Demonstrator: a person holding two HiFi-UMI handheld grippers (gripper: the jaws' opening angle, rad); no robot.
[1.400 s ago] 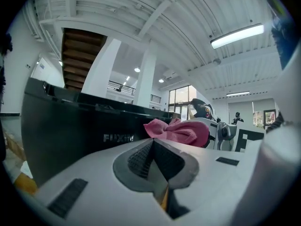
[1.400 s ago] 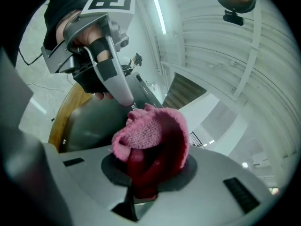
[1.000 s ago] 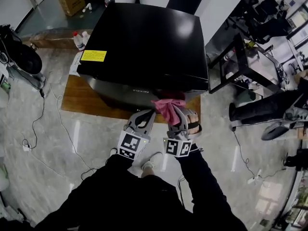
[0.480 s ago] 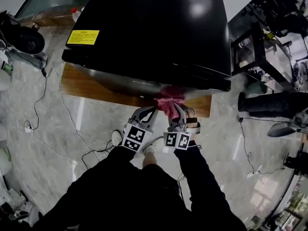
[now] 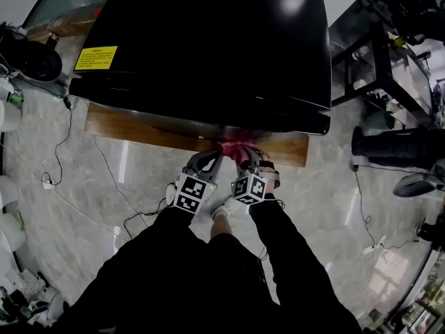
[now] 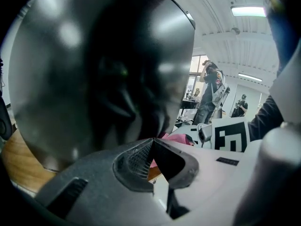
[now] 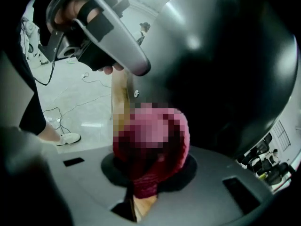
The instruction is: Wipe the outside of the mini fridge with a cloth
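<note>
The black mini fridge (image 5: 208,40) stands on a wooden board (image 5: 125,125), with a yellow label (image 5: 96,57) on its top. My right gripper (image 5: 247,160) is shut on a pink cloth (image 5: 235,147) and holds it against the fridge's front face, low down near the board. In the right gripper view the cloth (image 7: 155,140) bulges out of the jaws against the glossy door (image 7: 225,69). My left gripper (image 5: 211,160) hangs just left of it, shut and holding nothing, its tips (image 6: 151,142) meeting close to the door (image 6: 94,69).
A black metal table frame (image 5: 368,68) stands to the fridge's right. Cables (image 5: 104,179) trail over the grey floor on the left. A white shoe (image 5: 224,211) is under the grippers. People (image 6: 209,93) stand in the background of the left gripper view.
The view has closed in on the fridge. Both grippers and the cloth now sit lower on the front face, nearer the wooden board, and less of the cloth shows.
</note>
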